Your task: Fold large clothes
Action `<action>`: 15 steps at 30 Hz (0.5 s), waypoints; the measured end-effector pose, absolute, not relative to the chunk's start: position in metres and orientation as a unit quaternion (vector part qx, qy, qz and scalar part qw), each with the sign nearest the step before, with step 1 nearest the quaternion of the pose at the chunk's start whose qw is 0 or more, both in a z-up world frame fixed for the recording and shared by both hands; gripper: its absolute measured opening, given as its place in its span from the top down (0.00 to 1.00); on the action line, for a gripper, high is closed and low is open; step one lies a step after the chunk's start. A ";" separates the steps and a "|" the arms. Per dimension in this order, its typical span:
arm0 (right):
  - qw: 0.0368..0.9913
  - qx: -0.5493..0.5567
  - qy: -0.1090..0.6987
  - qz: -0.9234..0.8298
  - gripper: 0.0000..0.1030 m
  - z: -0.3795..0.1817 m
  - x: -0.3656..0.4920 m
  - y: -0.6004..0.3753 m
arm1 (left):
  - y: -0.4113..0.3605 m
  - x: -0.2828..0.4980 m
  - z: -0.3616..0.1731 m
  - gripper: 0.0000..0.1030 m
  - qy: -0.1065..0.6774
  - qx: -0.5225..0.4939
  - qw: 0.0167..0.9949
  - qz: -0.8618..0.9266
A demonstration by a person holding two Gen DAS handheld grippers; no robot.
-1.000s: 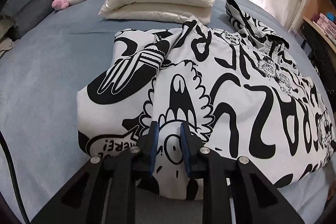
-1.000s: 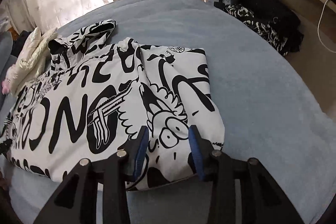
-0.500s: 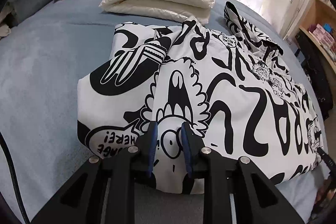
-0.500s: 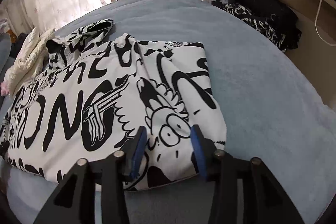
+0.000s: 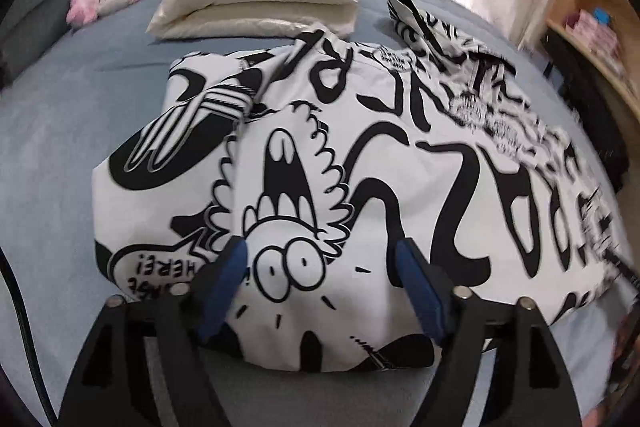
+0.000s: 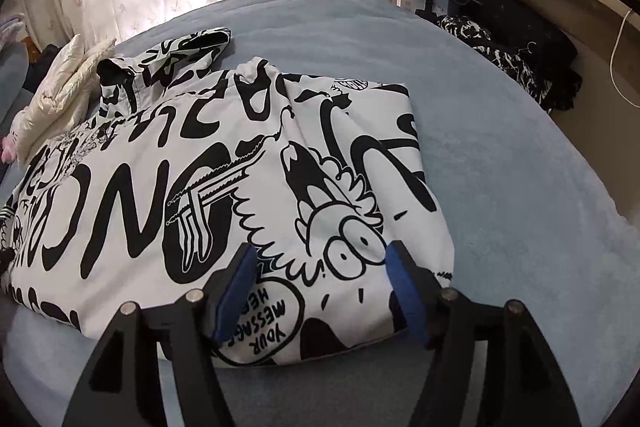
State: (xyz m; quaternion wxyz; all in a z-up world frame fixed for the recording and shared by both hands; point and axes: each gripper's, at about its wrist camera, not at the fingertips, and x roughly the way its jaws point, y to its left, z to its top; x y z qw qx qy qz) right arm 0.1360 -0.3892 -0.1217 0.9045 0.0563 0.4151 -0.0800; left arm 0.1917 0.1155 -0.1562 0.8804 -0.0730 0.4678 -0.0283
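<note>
Both grippers were pinching closer before, and now the left gripper (image 5: 322, 263) and right gripper (image 6: 320, 265) are opening their blue jaws, letting go. Nothing is being squeezed. They are hanging over the black-and-white cartoon-print cloth garment (image 5: 360, 163), which is lying folded on the soft blue bed cover (image 6: 500, 155).

Both tongs, left tongs (image 5: 322, 277) and right tongs (image 6: 320, 277), have black angular frames. Blue pads (image 5: 224, 291) line their fingers. Silver screws (image 6: 194, 295) stud the linkages.
</note>
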 end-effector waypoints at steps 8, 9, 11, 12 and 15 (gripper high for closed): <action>0.898 0.098 0.422 -0.081 0.35 -0.116 0.137 -0.389 | 0.105 0.186 -0.150 0.22 0.466 -0.063 0.882 -0.032; 0.896 0.110 0.423 -0.074 0.34 -0.115 0.137 -0.386 | 0.105 0.185 -0.149 0.22 0.467 -0.072 0.880 -0.036; 0.892 0.130 0.429 -0.055 0.35 -0.115 0.139 -0.381 | 0.104 0.184 -0.146 0.22 0.467 -0.081 0.879 -0.044; 0.885 0.145 0.441 -0.033 0.35 -0.117 0.142 -0.376 | 0.102 0.185 -0.142 0.22 0.467 -0.084 0.879 -0.050; 0.869 0.165 0.467 -0.003 0.35 -0.123 0.150 -0.362 | 0.093 0.191 -0.129 0.22 0.461 -0.079 0.881 -0.067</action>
